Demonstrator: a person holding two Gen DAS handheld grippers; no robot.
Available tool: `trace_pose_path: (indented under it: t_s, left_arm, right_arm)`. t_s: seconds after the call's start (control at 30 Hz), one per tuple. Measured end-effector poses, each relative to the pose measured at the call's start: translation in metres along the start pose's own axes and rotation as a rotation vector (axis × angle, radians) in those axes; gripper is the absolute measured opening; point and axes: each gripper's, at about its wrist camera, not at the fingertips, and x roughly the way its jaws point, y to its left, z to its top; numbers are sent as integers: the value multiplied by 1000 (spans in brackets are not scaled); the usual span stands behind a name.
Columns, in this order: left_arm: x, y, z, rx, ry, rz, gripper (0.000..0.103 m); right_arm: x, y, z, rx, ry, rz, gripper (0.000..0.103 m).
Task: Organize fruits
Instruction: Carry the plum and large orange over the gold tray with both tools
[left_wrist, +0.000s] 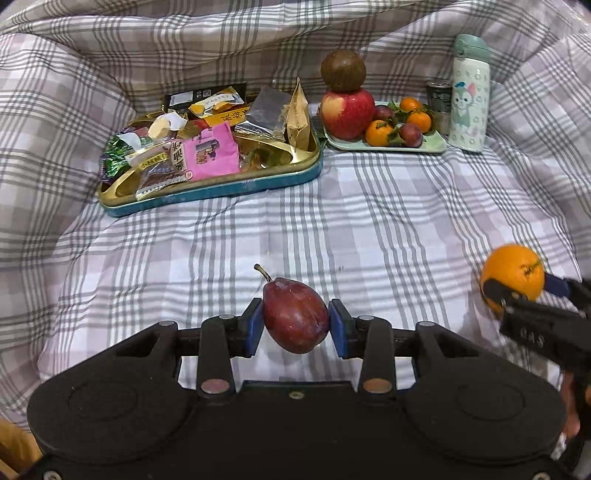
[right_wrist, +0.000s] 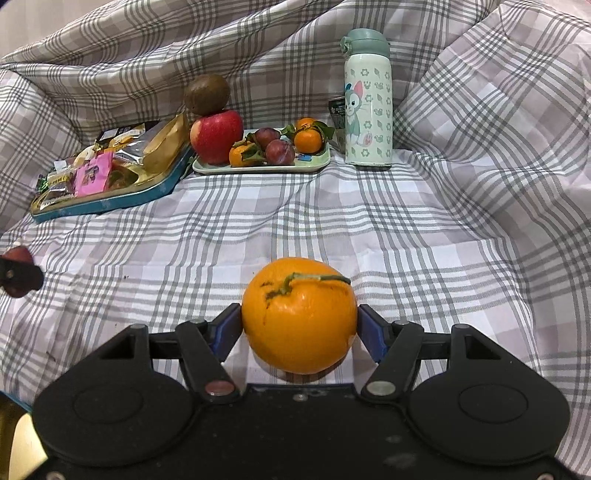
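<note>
My left gripper (left_wrist: 295, 325) has its fingers (left_wrist: 251, 326) clamped on a dark red plum (left_wrist: 295, 317), stem up, lifted above the plaid bedsheet (left_wrist: 332, 221). My right gripper (right_wrist: 299, 328) has its fingers (right_wrist: 371, 332) pinching a big orange (right_wrist: 299, 314), green stem on top. Far ahead of both pairs of fingers sits the green fruit tray (right_wrist: 258, 168) with an apple (right_wrist: 216, 134), plums and mandarins.
</note>
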Motion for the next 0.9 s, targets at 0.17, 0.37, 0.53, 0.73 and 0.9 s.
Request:
trace_pose_path:
  t_s: [0.17,0.37,0.53,0.73,0.9]
  left_arm:
    - [-18,9,-5,-3,-19,-3,47]
    - [-49,18,7,-15,-111,17,47]
    - [-74,20,15,15,-168,36,47]
    - [-80,12,-4,81,-129,59,47]
    - [-60,4,-33,77,-24,61,47]
  right_arm:
    - [0,3,-1,-16,-3,-14,70]
    - [1,3,-1,-18,2,-18,70]
    - [0,3,-1,-15,5,-16,69]
    - [-2,-2,2,31,34,18,69]
    - [-8,0,1,49,54,47,69]
